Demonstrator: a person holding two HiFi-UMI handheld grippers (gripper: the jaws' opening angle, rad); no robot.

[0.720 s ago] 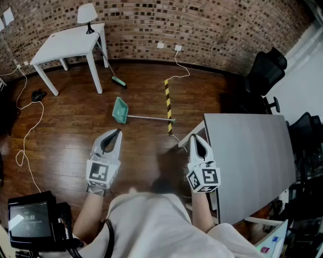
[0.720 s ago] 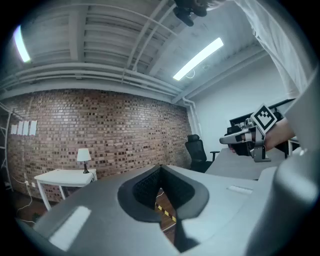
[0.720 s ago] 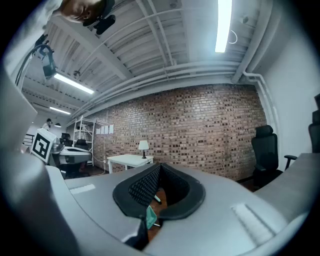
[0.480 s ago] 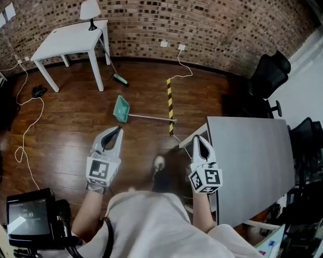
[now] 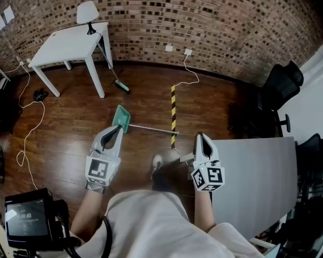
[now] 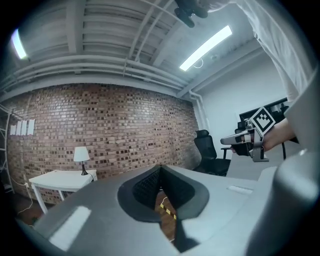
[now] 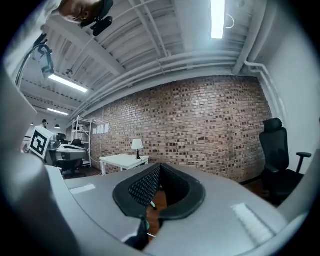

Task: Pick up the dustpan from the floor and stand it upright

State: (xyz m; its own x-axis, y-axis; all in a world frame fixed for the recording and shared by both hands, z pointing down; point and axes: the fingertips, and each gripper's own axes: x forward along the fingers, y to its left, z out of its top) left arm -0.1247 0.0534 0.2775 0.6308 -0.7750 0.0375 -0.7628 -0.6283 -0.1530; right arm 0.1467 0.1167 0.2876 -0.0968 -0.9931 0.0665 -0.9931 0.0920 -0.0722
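Now the teal plastic dustpan with its long metal handle (image 5: 122,117) is lying flat on the dark wooden floor (image 5: 65,132) at the frame's centre, just above the left gripper (image 5: 117,131). That gripper and the right gripper (image 5: 200,136) are both keeping their jaws pressed together, gripping nothing.

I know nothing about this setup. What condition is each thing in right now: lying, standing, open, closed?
dustpan: lying flat on the floor, not yet picked up.
broom: leaning against the white table, head on the floor.
lamp: standing upright on the white table.
left gripper: shut, empty.
right gripper: shut, empty.
office chair: upright, unoccupied.
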